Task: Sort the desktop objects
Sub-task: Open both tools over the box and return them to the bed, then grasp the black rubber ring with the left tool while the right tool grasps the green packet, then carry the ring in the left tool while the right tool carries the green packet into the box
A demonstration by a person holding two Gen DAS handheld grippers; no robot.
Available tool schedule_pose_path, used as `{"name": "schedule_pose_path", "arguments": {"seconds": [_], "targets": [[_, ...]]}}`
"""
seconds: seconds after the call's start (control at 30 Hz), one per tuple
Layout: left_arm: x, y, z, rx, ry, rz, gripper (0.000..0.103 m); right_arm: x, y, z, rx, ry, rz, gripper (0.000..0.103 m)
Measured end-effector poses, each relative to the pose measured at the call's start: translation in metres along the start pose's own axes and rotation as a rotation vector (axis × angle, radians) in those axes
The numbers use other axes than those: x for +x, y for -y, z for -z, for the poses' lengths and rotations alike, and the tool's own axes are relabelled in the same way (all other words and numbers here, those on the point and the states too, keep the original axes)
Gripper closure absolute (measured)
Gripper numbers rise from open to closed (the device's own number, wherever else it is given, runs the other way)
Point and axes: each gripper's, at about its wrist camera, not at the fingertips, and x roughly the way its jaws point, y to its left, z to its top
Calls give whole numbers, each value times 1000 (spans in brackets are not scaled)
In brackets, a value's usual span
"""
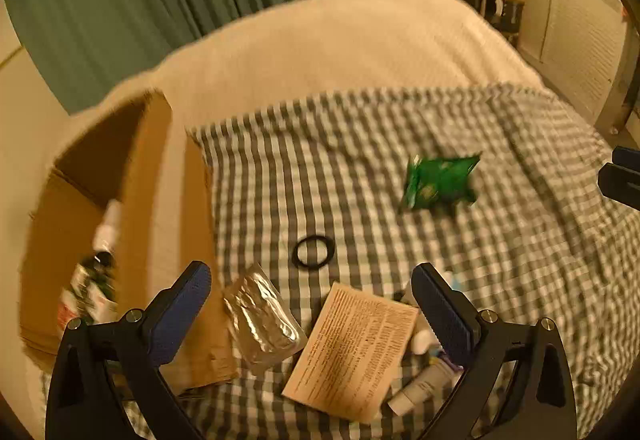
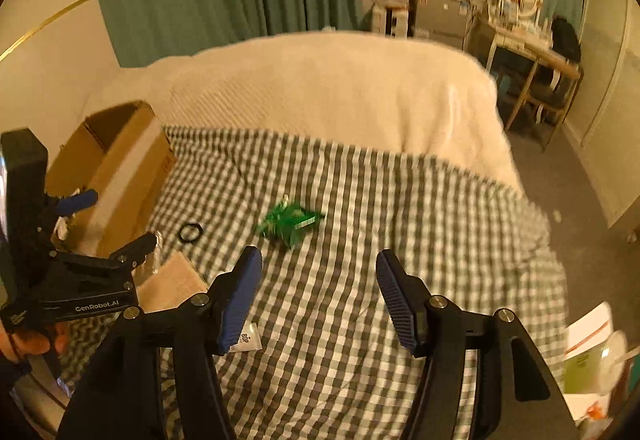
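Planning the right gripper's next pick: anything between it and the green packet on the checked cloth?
Nothing visible. The right gripper, jaws opening and empty, faces the green packet across bare checked cloth; the black ring lies off to the left.

Matt checked cloth point(image 1: 400, 144); glossy green packet point(image 1: 440, 180); crinkled foil pouch point(image 1: 260, 316); cardboard box point(image 1: 120, 176).

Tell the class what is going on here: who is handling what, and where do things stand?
A person holds two grippers over a checked cloth on a bed. The left gripper, jaws wide and empty, hangs above a printed paper packet, a silver foil packet and a black ring. The right gripper, jaws opening and empty, points toward a green packet. A cardboard box already holds some bottles.
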Motion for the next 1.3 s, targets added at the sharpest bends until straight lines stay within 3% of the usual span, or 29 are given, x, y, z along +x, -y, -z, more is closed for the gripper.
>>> {"name": "schedule_pose_path", "arguments": {"seconds": [0.33, 0.5, 0.63, 0.7, 0.77, 0.87, 0.9, 0.97, 1.17, 1.3], "targets": [[73, 8, -1, -10, -100, 66, 1, 99, -10, 5, 114, -142, -84, 44], [107, -13, -1, -103, -189, 128, 6, 140, -20, -2, 148, -200, -106, 44], [116, -26, 4, -131, -177, 185, 21, 169, -18, -7, 211, -240, -104, 44], [115, -30, 6, -129, -160, 179, 39, 181, -15, -8, 249, -252, -125, 44], [113, -35, 7, -135, -152, 190, 65, 191, -15, -9, 257, -263, -118, 44], [110, -39, 9, -127, -164, 200, 86, 203, -17, -12, 250, -274, -121, 51], [108, -39, 9, -119, -172, 202, 90, 205, -18, -13, 240, -273, -120, 63], [102, -34, 10, -92, -177, 199, 96, 204, -21, -14, 215, -255, -130, 68], [71, -23, 7, -85, -159, 233, 97, 183, -31, -17, 178, -207, -159, 70], [39, -27, -7, -89, -105, 227, 97, 153, -40, -21, 133, -174, -164, 71]]}}
